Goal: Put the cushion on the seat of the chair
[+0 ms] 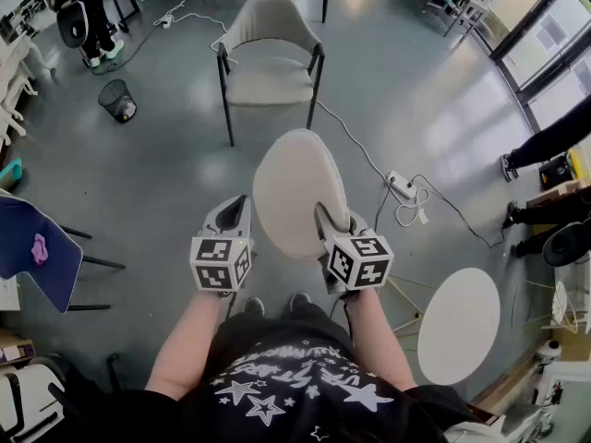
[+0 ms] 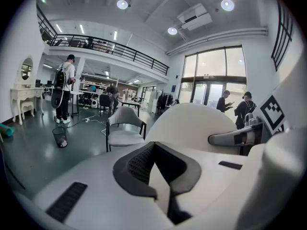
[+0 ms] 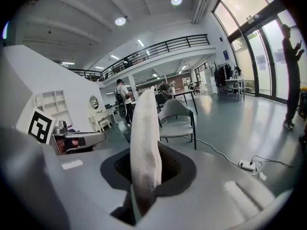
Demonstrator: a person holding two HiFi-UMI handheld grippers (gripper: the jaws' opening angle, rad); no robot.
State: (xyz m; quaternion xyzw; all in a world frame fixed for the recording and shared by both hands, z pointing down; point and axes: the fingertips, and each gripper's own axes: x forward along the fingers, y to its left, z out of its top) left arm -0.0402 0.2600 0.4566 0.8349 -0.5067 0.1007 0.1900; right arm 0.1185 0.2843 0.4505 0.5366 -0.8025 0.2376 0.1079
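Observation:
The cushion (image 1: 294, 190) is a round, flat, beige pad held up on edge in front of me. My right gripper (image 1: 329, 221) is shut on its lower right rim; in the right gripper view the cushion (image 3: 145, 138) stands upright between the dark pads of that gripper (image 3: 147, 161). My left gripper (image 1: 231, 214) hangs just left of the cushion, shut and empty, its tips (image 2: 154, 146) meeting in a point. The cushion (image 2: 192, 123) fills the right of the left gripper view. The grey chair (image 1: 271, 67) with black legs stands ahead on the floor, its seat bare; it also shows as the chair (image 2: 125, 128) and the chair (image 3: 176, 118).
A white cable runs from the chair to a power strip (image 1: 403, 185) on the floor at right. A black wastebasket (image 1: 117, 100) stands left of the chair. A round white table (image 1: 459, 325) is at lower right, a blue chair (image 1: 37, 252) at left. People stand at the right edge (image 1: 554, 137) and far left (image 1: 88, 17).

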